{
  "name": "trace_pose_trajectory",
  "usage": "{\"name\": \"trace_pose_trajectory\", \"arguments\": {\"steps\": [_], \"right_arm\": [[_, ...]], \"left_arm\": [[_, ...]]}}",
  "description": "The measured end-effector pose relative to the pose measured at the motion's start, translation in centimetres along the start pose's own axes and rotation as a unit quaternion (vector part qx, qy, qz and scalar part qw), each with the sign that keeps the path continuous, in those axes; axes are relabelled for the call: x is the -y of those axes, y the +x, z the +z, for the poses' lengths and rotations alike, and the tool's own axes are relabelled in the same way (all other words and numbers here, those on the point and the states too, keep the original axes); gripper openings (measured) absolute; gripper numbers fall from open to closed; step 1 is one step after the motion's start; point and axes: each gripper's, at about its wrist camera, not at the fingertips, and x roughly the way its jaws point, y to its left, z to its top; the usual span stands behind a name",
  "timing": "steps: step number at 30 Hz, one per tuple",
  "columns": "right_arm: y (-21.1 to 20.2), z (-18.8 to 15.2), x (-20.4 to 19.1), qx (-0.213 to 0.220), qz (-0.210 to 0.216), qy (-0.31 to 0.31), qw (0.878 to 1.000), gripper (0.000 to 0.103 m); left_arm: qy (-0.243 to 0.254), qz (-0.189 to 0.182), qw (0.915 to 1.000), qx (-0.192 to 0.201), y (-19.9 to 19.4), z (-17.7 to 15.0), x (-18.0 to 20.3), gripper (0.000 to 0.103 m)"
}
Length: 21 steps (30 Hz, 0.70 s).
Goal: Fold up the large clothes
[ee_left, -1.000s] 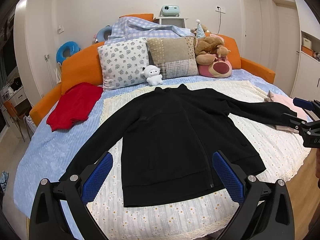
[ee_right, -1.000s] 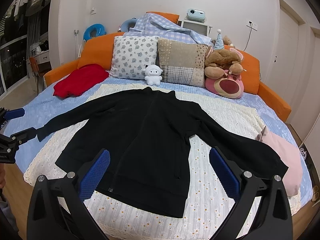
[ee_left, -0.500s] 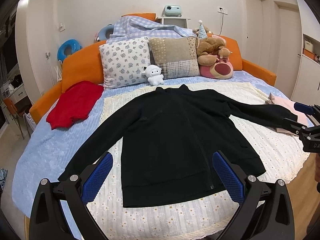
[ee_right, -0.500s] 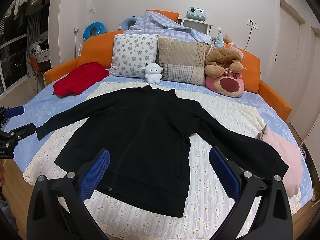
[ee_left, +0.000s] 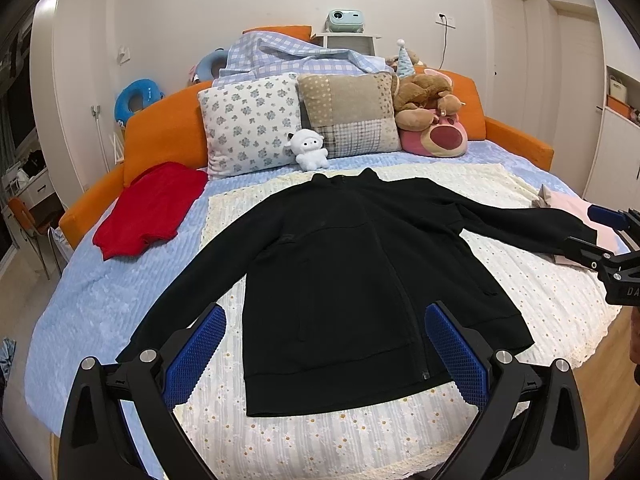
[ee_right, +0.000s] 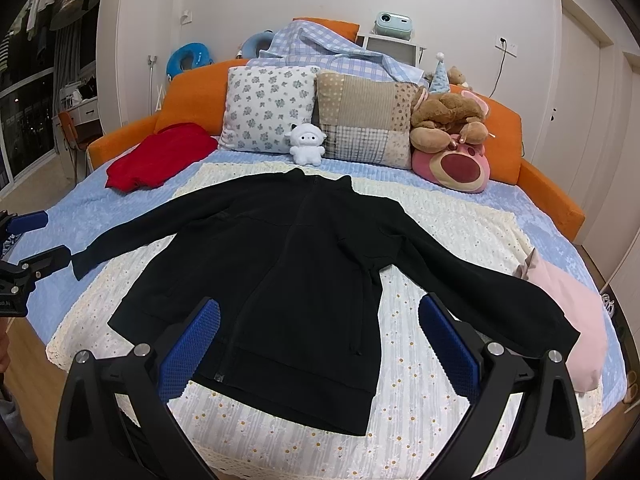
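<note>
- Left gripper (ee_left: 324, 356): jaws spread wide, blue pads (ee_left: 196, 354) bare, nothing between them. It hovers over the jacket hem, not touching.
- Right gripper (ee_right: 318, 348): jaws likewise spread, holding nothing, above the hem near the zip end.
- Jacket (ee_left: 352, 280): black, zipped, lying flat and front up on the cream floral cover (ee_left: 320, 440), both sleeves stretched out to the sides, collar towards the pillows (ee_left: 252, 120).
- Left view only: right gripper seen side-on at the jacket's right cuff; contact with the cuff cannot be told.
- Right view only: left gripper seen just beside the jacket's left cuff, apart from it.
- Pink cloth (ee_right: 572, 316) lies under the right sleeve end, far clearer in the right view.
- Red garment (ee_left: 148, 208) lies beyond the left sleeve, well apart from the jacket.
</note>
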Motion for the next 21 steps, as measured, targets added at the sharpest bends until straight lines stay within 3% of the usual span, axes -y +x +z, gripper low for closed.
{"name": "trace_pose_trajectory", "arguments": {"steps": [21], "right_arm": [[0.39, -0.19, 0.12, -0.003, 0.000, 0.000, 1.000, 0.099]], "left_arm": [[0.001, 0.000, 1.0000, -0.001, 0.07, 0.16, 0.10, 0.101]]}}
